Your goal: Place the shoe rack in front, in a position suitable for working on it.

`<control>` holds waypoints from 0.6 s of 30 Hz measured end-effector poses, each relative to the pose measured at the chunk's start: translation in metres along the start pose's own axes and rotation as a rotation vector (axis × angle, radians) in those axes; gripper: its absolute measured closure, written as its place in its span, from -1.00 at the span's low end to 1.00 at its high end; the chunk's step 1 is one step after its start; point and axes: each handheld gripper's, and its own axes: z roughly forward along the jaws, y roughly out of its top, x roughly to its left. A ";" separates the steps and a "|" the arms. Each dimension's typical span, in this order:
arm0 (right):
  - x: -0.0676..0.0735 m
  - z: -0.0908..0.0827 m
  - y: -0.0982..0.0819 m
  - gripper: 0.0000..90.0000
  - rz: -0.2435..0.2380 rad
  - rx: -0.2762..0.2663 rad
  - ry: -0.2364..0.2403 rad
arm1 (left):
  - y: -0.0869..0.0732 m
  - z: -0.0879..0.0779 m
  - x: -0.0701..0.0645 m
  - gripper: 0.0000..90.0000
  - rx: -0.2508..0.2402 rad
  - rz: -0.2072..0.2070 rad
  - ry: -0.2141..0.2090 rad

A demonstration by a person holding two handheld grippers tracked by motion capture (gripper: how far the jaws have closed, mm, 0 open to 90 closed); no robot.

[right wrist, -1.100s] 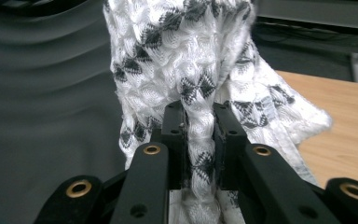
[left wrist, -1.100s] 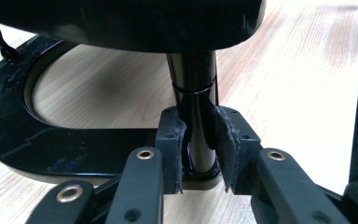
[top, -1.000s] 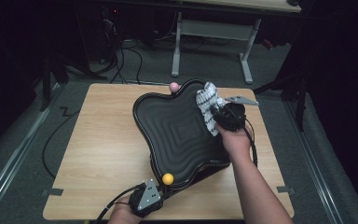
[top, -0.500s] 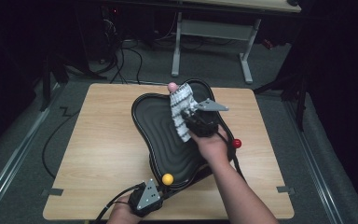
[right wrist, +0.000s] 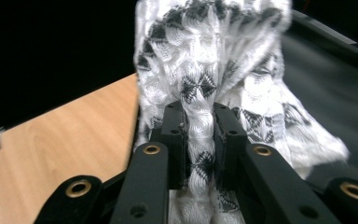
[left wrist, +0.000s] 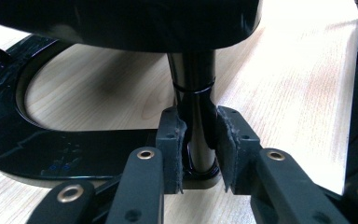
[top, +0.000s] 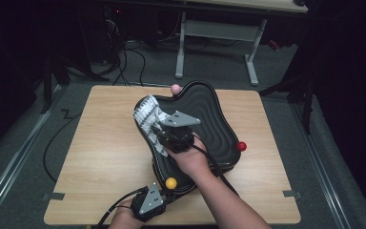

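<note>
We're looking at a lab or test room, pretty sure: a small wooden table on grey carpet, tape markers stuck at its corners, loose cables snaking across the floor, and a metal-legged desk behind. The surroundings are too dark to say more.

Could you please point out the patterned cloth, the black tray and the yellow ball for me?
cloth (top: pixel 148 118), high view, on its white folds left of the right gripper.
tray (top: pixel 205 107), high view, on its bare ridged surface.
yellow ball (top: pixel 171 182), high view, on its middle, at the tray's near edge.
</note>
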 end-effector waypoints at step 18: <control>-0.016 0.001 0.004 0.74 0.053 -0.032 -0.071 | 0.000 0.000 0.001 0.59 0.000 -0.002 -0.004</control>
